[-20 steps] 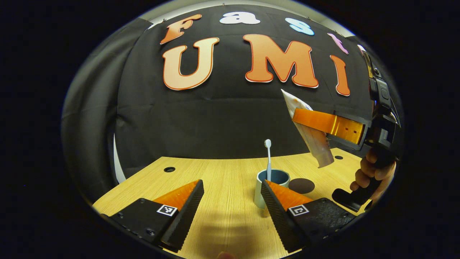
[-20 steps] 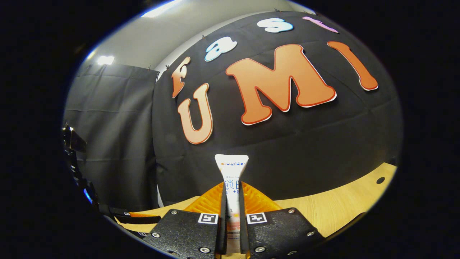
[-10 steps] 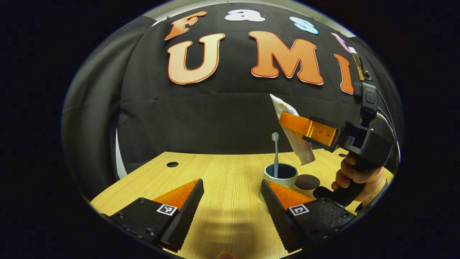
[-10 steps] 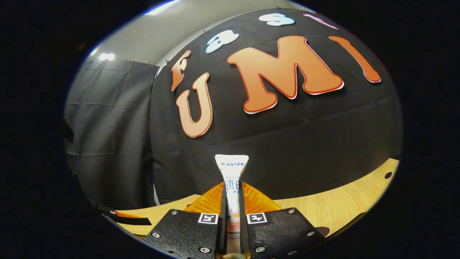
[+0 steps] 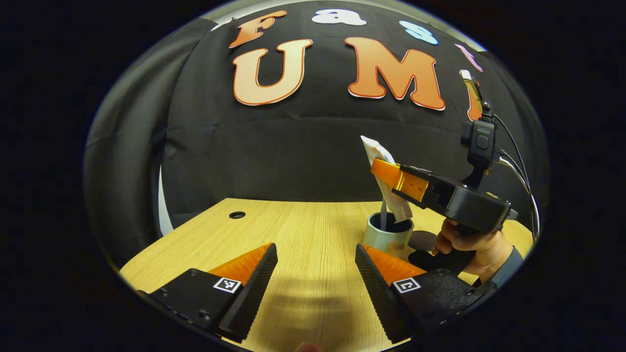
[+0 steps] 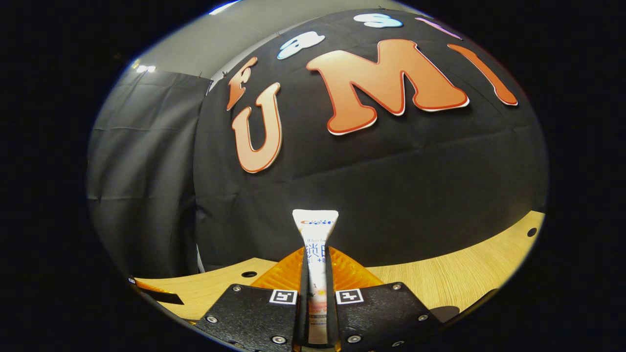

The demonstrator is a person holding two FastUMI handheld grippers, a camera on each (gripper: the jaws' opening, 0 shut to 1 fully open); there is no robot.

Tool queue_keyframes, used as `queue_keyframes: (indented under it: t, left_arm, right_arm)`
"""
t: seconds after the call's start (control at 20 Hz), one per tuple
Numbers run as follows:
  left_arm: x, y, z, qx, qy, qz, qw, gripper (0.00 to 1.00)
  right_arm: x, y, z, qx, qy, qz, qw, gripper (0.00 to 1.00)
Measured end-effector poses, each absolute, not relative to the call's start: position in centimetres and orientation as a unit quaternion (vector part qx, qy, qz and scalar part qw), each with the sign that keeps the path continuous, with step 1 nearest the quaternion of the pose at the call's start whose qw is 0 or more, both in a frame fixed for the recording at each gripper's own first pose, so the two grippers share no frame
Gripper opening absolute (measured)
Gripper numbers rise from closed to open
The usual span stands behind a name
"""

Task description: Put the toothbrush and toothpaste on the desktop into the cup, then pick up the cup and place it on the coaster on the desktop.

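The right gripper [image 6: 317, 298] is pinching the toothpaste [image 6: 316, 234]. Both of its fingers press on the sides of the tube, and the flat crimped end of the tube sticks out past them. In the left gripper view, the same right gripper [image 5: 391, 177] is up in the air over the cup [image 5: 390, 233]. A hand [image 5: 472, 244] holds it from below. The toothpaste [image 5: 386, 186] hangs tilted, with its low end right at the mouth of the cup. I cannot tell if that end is inside the cup yet.

The left gripper [image 5: 315, 274] is spread wide, and nothing is between its fingers. It sits low over the wooden desktop [image 5: 303, 230], near the front edge, and apart from the cup.

The cup stands upright on the desktop. The toothbrush [image 5: 383, 215] is in it, but the toothpaste hides most of it, so just a thin bit of the handle shows. The dark round coaster [image 5: 423, 239] lies flat just beside the cup, on the side where the hand is. The cup is not on the coaster
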State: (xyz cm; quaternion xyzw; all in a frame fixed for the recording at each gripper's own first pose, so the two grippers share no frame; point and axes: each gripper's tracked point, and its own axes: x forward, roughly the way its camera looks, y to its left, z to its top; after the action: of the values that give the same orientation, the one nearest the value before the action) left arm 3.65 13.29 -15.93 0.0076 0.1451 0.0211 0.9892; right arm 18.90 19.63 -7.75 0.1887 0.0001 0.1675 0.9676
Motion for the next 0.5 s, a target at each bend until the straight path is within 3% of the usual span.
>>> queue_keyframes:
  t: [0.5]
  left_arm:
    - [3.5, 12.6, -17.3, -0.002, 0.165, 0.016, 0.986, 0.97]
  right_arm:
    - [18.8, 19.7, -9.5, 0.156, 0.017, 0.159, 0.975, 0.17]
